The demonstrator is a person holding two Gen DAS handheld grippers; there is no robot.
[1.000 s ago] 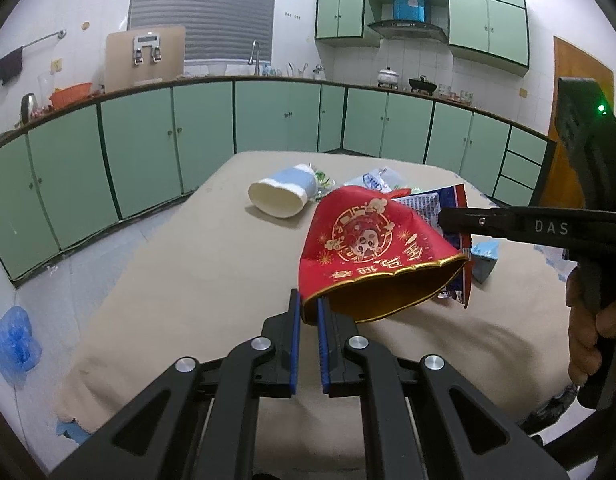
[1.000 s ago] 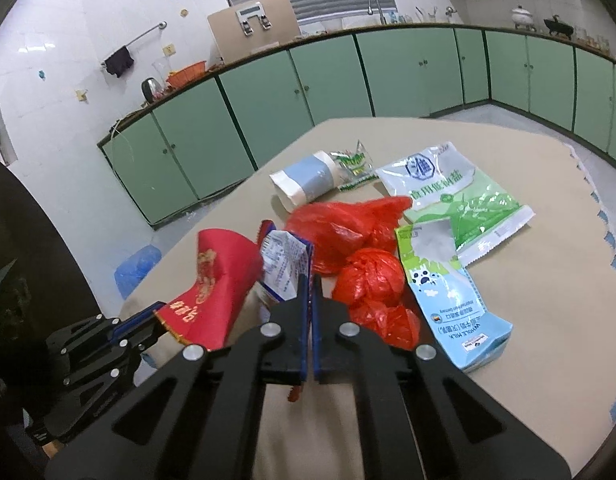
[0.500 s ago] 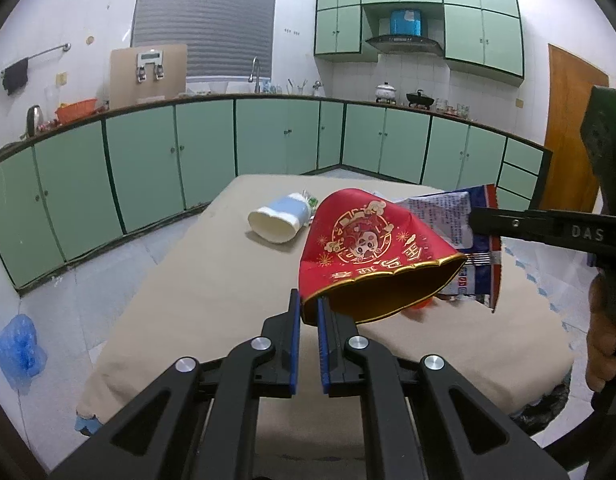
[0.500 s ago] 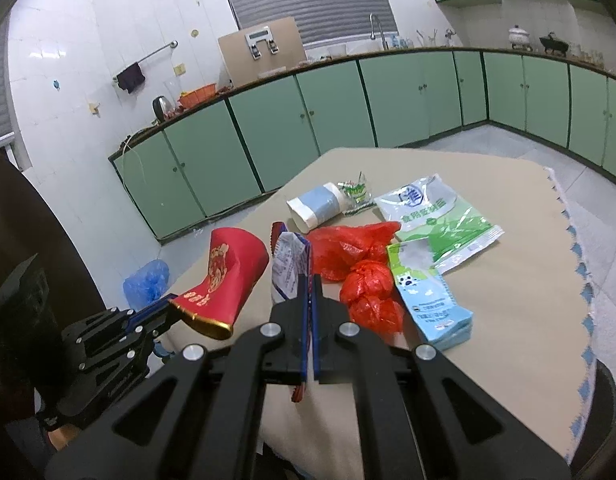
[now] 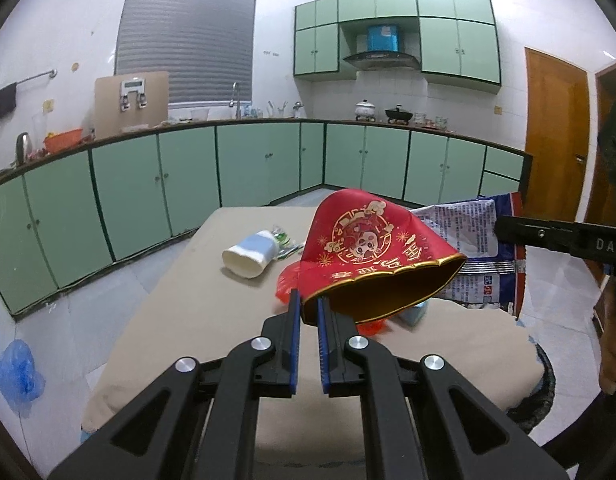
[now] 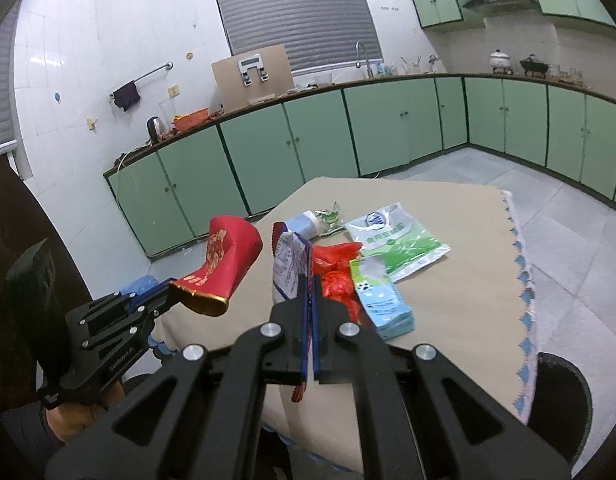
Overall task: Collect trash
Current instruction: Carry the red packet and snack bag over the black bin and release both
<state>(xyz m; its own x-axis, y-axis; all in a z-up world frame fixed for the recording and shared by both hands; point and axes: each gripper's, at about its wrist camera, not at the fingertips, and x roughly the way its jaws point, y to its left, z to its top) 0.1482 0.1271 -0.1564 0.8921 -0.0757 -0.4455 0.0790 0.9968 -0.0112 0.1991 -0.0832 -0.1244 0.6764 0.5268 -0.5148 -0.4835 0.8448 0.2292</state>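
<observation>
My left gripper (image 5: pixel 308 299) is shut on the gold rim of a red paper cup (image 5: pixel 372 248) with a cartoon print, held above the table's near end; the same red cup (image 6: pixel 223 272) shows at the left of the right wrist view. My right gripper (image 6: pixel 311 280) is shut on a blue-and-white snack wrapper (image 6: pixel 287 268), which hangs in the air; in the left wrist view that wrapper (image 5: pixel 472 248) sits behind the cup. On the beige table (image 6: pixel 460 312) lie red plastic bags (image 6: pixel 336 268), a milk carton (image 6: pixel 382 300), a green-white pouch (image 6: pixel 396 240) and a tipped white-blue cup (image 5: pixel 251 254).
A dark bin (image 6: pixel 560 392) stands on the floor by the table's near right corner. A blue plastic bag (image 5: pixel 15 372) lies on the floor at the left. Green cabinets (image 5: pixel 187 176) line the walls, and a wooden door (image 5: pixel 556 136) is at the right.
Both grippers have risen and drawn back from the table with their items. The cup and the wrapper now hang higher, and the table looks farther and lower.
</observation>
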